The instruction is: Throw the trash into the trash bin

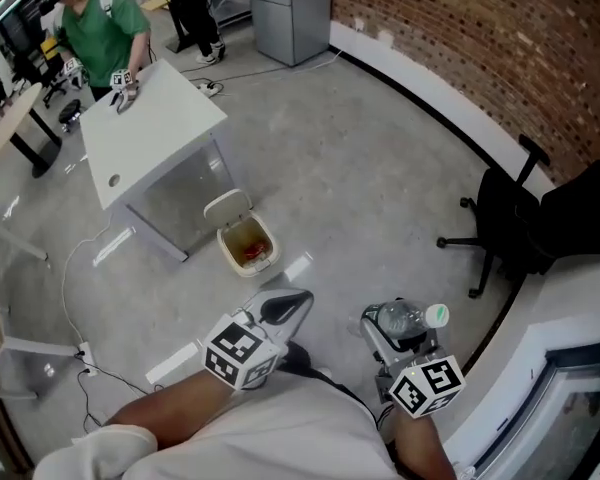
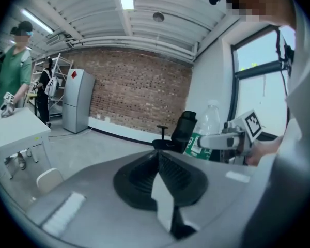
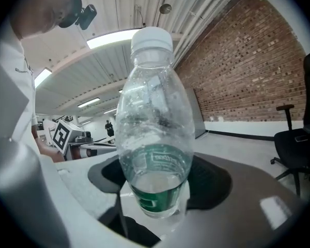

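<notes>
A cream trash bin (image 1: pixel 248 245) stands on the concrete floor with its lid (image 1: pixel 226 206) swung up; something red and orange lies inside. My right gripper (image 1: pixel 395 324) is shut on a clear plastic bottle (image 1: pixel 404 318) with a white cap and a green label. The bottle (image 3: pixel 154 133) fills the right gripper view and stands upright between the jaws (image 3: pixel 155 192). My left gripper (image 1: pixel 283 308) hangs just short of the bin with its jaws together (image 2: pixel 160 180) and nothing in them. In the left gripper view the bottle (image 2: pixel 209 124) shows off to the right.
A white table (image 1: pixel 150 126) stands beyond the bin, and a person in a green shirt (image 1: pixel 102 23) works at its far corner. A black office chair (image 1: pixel 515 223) sits at the right by the brick wall (image 1: pixel 480 38). Cables (image 1: pixel 80 353) trail over the floor at the left.
</notes>
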Available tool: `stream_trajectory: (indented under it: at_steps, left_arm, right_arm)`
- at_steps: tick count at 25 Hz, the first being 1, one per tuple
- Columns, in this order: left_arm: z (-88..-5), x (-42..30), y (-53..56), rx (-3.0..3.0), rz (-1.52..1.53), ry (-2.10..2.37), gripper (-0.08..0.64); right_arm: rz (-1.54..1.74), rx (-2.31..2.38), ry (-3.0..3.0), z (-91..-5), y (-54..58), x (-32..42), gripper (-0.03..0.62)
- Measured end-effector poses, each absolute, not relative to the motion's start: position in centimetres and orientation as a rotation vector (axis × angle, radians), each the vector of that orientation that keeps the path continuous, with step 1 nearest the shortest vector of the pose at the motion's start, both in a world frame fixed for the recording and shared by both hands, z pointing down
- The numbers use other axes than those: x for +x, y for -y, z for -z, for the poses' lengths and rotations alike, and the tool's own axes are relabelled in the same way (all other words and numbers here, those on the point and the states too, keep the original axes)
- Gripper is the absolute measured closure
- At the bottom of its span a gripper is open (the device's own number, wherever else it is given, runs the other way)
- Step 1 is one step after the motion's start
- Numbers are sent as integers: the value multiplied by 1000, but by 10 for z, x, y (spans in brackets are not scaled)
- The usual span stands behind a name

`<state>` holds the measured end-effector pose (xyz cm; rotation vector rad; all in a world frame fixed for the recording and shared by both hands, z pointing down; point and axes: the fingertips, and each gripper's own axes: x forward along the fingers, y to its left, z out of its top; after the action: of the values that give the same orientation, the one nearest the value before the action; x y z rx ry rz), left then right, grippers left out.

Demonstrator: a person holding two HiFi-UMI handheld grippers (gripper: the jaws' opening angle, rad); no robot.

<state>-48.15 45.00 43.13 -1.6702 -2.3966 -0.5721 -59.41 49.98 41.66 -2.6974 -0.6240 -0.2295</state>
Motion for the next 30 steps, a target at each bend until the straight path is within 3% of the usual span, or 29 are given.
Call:
stream_trajectory:
  at_steps: [15,30]
  left_arm:
    - [-424,-364,-505,-2011,555,2308,551]
    - [-428,-224,-447,-2512,597,1860,551]
  right_arm:
    - [368,-2831,405,-397,-575,-478,267]
    - [521,-2857,-129,-406,-578,-320,267]
